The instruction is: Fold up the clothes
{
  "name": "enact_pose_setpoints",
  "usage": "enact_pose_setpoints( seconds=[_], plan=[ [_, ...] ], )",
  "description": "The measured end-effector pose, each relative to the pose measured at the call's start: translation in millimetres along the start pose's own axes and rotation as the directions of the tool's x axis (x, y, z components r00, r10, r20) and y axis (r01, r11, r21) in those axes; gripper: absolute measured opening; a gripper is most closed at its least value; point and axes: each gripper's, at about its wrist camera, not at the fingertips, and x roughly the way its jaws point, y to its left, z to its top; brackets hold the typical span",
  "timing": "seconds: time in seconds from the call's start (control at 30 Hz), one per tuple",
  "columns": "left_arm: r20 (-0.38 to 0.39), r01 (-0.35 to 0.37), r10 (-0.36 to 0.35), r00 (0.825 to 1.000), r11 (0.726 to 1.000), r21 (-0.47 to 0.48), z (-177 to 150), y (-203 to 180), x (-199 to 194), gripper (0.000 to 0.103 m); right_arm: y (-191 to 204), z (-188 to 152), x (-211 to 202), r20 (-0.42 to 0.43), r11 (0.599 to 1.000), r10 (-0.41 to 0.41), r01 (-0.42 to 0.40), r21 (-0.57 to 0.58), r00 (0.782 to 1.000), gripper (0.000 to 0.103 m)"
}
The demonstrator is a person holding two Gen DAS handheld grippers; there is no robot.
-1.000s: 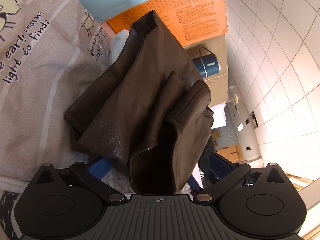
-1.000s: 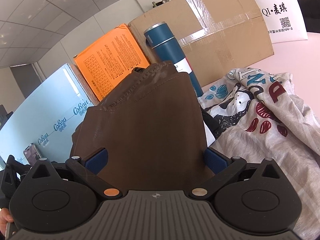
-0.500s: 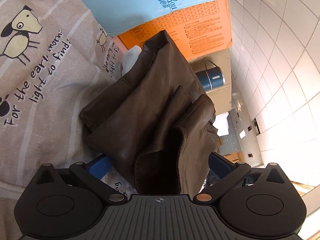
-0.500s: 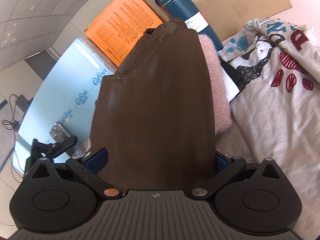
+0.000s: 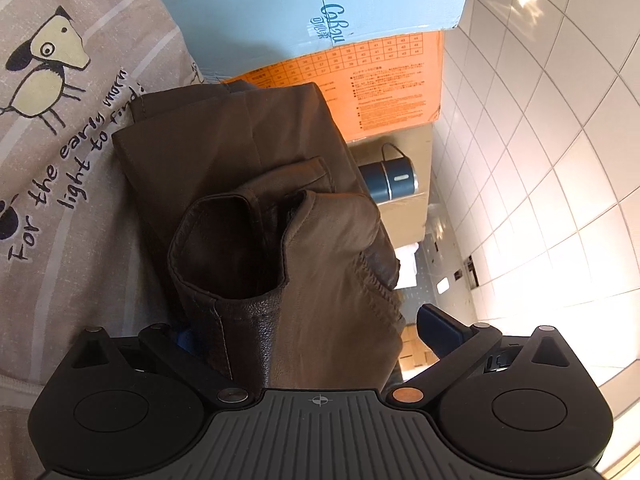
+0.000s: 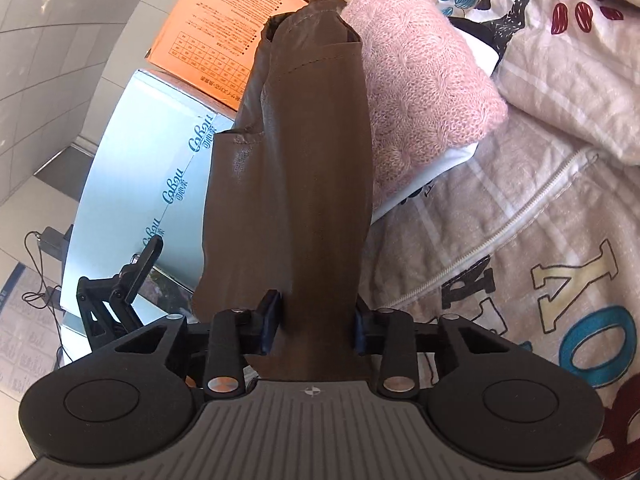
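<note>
Brown leather garment (image 6: 304,184) is the landmark: bunched lengthwise, it lies on the printed bedding, a pink sweater (image 6: 420,92) touching its one side and a pale blue box (image 6: 132,184) on the other.

Right gripper (image 6: 316,330): jaws closing, narrow by now, the garment's near end between the pads and apparently pinched. Judged a hold to keep that end gathered for a fold.

Left gripper (image 5: 308,332): jaws wide. One pad stands clear of the leather; the other is buried under it. The garment's open cuff or hem sits between them, so it looks draped rather than clamped.

Orange box (image 5: 384,88) and blue bottle (image 5: 390,182) stand beyond the garment, against the wall.

Fold looks part-made, layers uneven.
</note>
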Motion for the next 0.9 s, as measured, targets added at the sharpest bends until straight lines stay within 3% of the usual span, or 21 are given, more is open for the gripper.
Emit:
enact_pose_setpoints(
  seconds=[0.07, 0.23, 0.4, 0.5, 0.6, 0.7, 0.8, 0.87, 0.9],
  plan=[
    [0.002, 0.008, -0.008, 1.0, 1.0, 0.0, 2.8, -2.5, -1.1, 0.103, 5.6, -1.7, -1.7, 0.01, 1.0, 0.022, -0.022, 0.012, 1.0, 0.02],
    [0.036, 0.012, -0.011, 0.999, 0.999, -0.04, 20.6, -2.5, -4.9, 0.103, 29.3, 4.8, -18.2, 0.105, 0.977, 0.179, -0.189, 0.097, 0.978, 0.018],
    [0.012, -0.017, 0.02, 1.0, 0.979, -0.201, 45.1, 4.9, -8.9, 0.103, 47.6, 15.3, -11.6, 0.172, 0.951, 0.245, -0.271, 0.147, 0.954, 0.018],
    [0.03, 0.0, 0.006, 1.0, 0.985, -0.17, 51.5, 6.0, 14.7, 0.103, 43.3, 17.0, -9.9, 0.199, 0.93, 0.299, -0.332, 0.161, 0.933, 0.018],
    [0.078, -0.04, 0.054, 0.995, 0.986, -0.163, 66.9, 18.4, 40.4, 0.103, 35.3, 14.6, -6.9, 0.199, 0.93, 0.31, -0.34, 0.14, 0.93, 0.018],
    [0.128, -0.039, 0.061, 0.99, 0.985, -0.168, 80.3, 21.4, 55.5, 0.103, 29.4, 14.3, -2.8, 0.178, 0.957, 0.261, -0.279, 0.084, 0.949, 0.019],
    [0.164, -0.035, 0.056, 0.985, 0.991, -0.129, 82.4, 20.7, 63.2, 0.102, 26.2, 17.8, 1.9, 0.18, 0.981, 0.181, -0.192, 0.041, 0.967, 0.035],
    [0.188, -0.033, 0.052, 0.981, 0.994, -0.103, 83.7, 20.2, 68.4, 0.099, 26.7, 23.7, 7.8, 0.189, 0.991, 0.134, -0.135, -0.004, 0.973, 0.058],
    [0.196, -0.04, 0.056, 0.979, 0.996, -0.084, 83.3, 20.4, 69.6, 0.097, 27.5, 27.4, 11.2, 0.194, 0.994, 0.113, -0.11, -0.027, 0.974, 0.062]
  ],
)
